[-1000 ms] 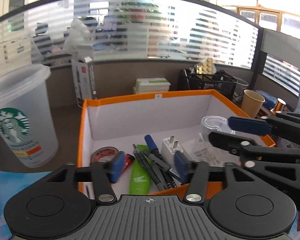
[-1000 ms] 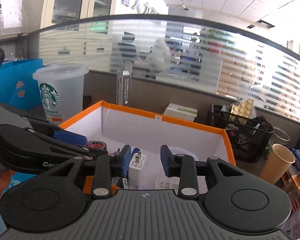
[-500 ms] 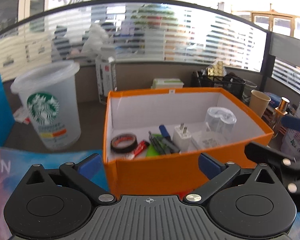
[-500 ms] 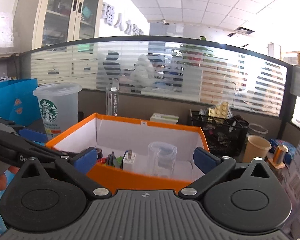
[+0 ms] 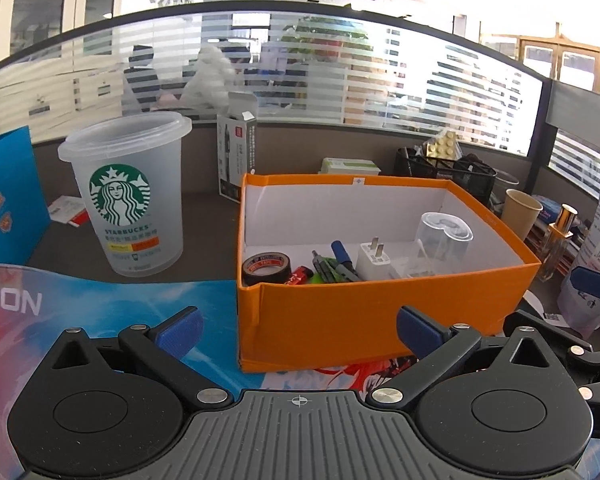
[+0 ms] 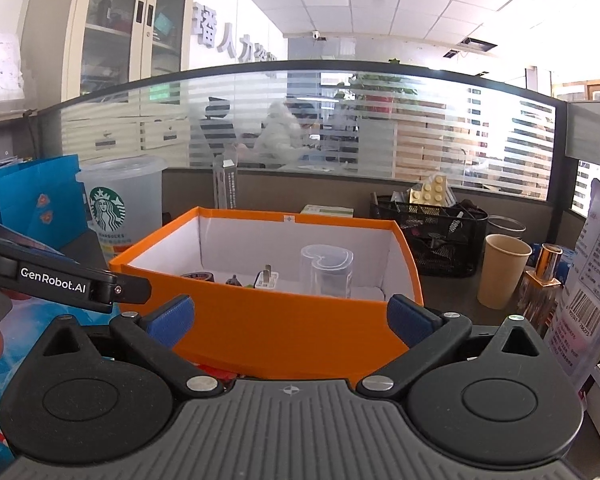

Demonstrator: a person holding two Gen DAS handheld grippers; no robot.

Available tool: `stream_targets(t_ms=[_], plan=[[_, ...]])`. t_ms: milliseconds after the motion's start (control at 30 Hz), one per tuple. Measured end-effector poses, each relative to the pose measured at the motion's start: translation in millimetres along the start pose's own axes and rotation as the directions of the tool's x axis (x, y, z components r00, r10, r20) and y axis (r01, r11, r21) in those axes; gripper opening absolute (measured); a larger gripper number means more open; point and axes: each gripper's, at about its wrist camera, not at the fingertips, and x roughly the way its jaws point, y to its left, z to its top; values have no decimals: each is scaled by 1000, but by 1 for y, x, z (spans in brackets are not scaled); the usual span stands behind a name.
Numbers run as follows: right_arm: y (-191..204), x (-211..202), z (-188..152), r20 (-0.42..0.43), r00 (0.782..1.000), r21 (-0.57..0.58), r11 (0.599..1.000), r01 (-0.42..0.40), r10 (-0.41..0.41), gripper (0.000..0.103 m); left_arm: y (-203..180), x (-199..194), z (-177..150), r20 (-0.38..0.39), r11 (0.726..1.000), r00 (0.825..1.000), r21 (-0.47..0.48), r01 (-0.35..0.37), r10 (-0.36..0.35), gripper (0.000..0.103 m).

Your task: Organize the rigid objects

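Note:
An orange box (image 5: 380, 312) (image 6: 284, 332) with white inner walls stands on the desk. Inside lie a roll of black tape (image 5: 266, 267), a red item (image 5: 298, 275), dark pens (image 5: 334, 267), a white plug adapter (image 5: 374, 260) (image 6: 267, 280) and a clear heart-shaped container (image 5: 444, 240) (image 6: 326, 270). My left gripper (image 5: 298, 330) is open in front of the box's near wall, with nothing between its blue pads. My right gripper (image 6: 290, 316) is open too, just short of the box, empty. The right gripper's fingers (image 5: 592, 284) show at the far right of the left wrist view.
A translucent Starbucks cup (image 5: 128, 192) stands left of the box, a blue bag (image 5: 8, 200) further left. Behind are a pen carton (image 5: 236, 160), a black mesh organiser (image 5: 448, 172), a paper cup (image 6: 502, 276), a perfume bottle (image 6: 542, 280) and a printed pouch (image 6: 588, 280). A colourful mat (image 5: 100, 308) covers the near desk.
Both grippers have drawn back from over the box's inside to in front of it, and their jaws went from narrow to wide open. The items stay in the box.

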Motion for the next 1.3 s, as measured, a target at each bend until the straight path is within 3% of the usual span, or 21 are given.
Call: stream_targets(t_ms=[967, 1300], plan=[[1, 1, -6, -21, 1000, -12, 1000, 4, -4, 103, -7, -7, -5, -2, 1000, 1000, 16, -10, 10, 103], [3, 4, -8, -35, 999, -23, 1000, 4, -4, 103, -11, -13, -9, 54, 996, 996, 44, -80, 78, 103]])
